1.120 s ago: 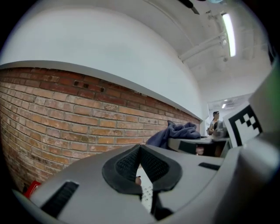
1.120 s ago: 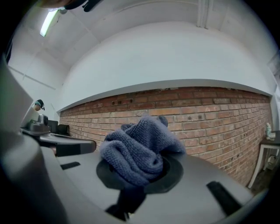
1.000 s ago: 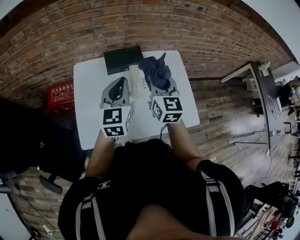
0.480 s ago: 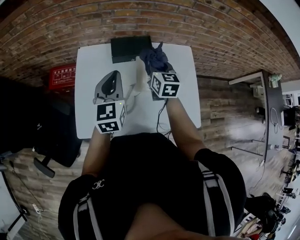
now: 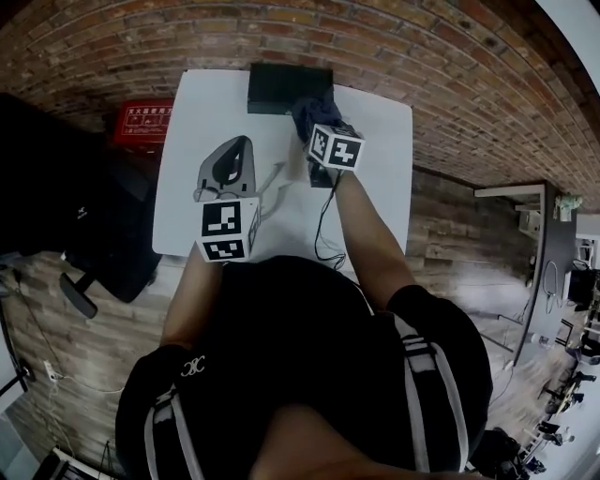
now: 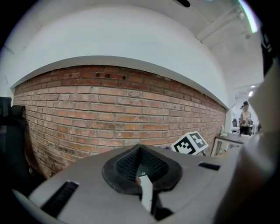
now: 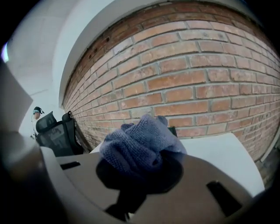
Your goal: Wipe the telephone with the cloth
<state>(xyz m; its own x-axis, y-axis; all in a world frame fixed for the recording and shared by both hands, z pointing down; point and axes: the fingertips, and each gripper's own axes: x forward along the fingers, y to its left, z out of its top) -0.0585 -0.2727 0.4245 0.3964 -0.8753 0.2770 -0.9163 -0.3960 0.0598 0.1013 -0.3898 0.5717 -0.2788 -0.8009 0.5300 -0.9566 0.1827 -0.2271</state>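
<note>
Plainly, you had the cloth gripped above the telephone.
Your left gripper point(image 6: 141, 166), jaws pressed together on nothing, sat down-left of the black box point(image 5: 286, 86). The pale telephone point(image 5: 296, 159) lay just nearer you than that box, partly hidden. Your right gripper point(image 7: 139, 173) clamped the bunched blue cloth point(image 7: 140, 142) at the box's near edge.

Setting: a red-brick wall point(image 5: 394, 56) with pale mortar rises behind a white table point(image 5: 187, 150). Above the wall, a white ceiling point(image 6: 131, 43) carries a bright light strip point(image 6: 250, 13). Wood-plank floor point(image 5: 450, 225) extends rightward to a narrow dark desk point(image 5: 543, 244), well apart from the table. A black office chair point(image 7: 57, 131) stands near the wall, and a red box point(image 5: 142, 122) sits beside the table's left edge.
</note>
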